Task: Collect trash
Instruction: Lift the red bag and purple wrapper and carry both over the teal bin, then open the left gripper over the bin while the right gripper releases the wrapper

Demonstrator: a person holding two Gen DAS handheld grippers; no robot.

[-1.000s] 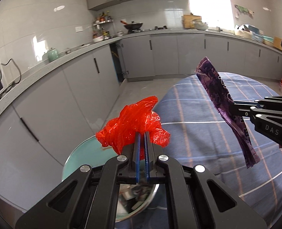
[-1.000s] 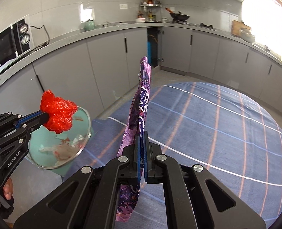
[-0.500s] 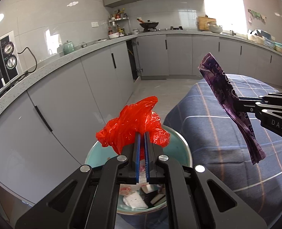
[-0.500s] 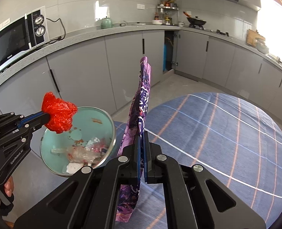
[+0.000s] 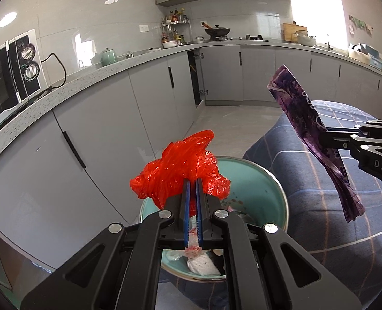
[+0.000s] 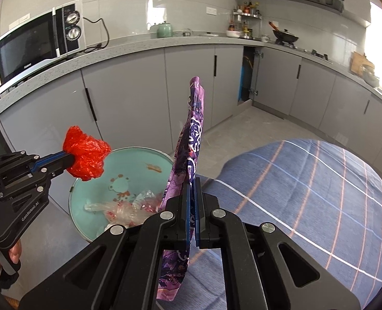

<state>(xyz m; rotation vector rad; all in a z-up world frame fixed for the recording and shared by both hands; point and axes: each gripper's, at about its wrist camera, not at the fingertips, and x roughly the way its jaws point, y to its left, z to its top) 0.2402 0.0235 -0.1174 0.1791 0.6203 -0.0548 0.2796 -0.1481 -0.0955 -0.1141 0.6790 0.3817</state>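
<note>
My left gripper [image 5: 192, 180] is shut on a crumpled red plastic bag [image 5: 180, 169] and holds it above the near rim of a teal trash bin [image 5: 263, 180]. It also shows in the right wrist view [image 6: 70, 159] with the red bag [image 6: 86, 153] over the bin's left rim [image 6: 128, 152]. My right gripper [image 6: 192, 180] is shut on a long purple wrapper [image 6: 193, 134] that hangs upright beside the bin's right edge. The wrapper also shows in the left wrist view [image 5: 312, 129]. The bin holds clear plastic and paper scraps [image 6: 121, 206].
A round table with a blue plaid cloth [image 6: 307, 180] lies to the right of the bin. Grey kitchen cabinets [image 6: 128, 90] run behind, with a microwave [image 6: 33, 46] on the counter. The floor [image 6: 266, 126] lies between.
Both grippers have moved toward the bin with their loads. The bin now sits under the red bag and closer in both views.
</note>
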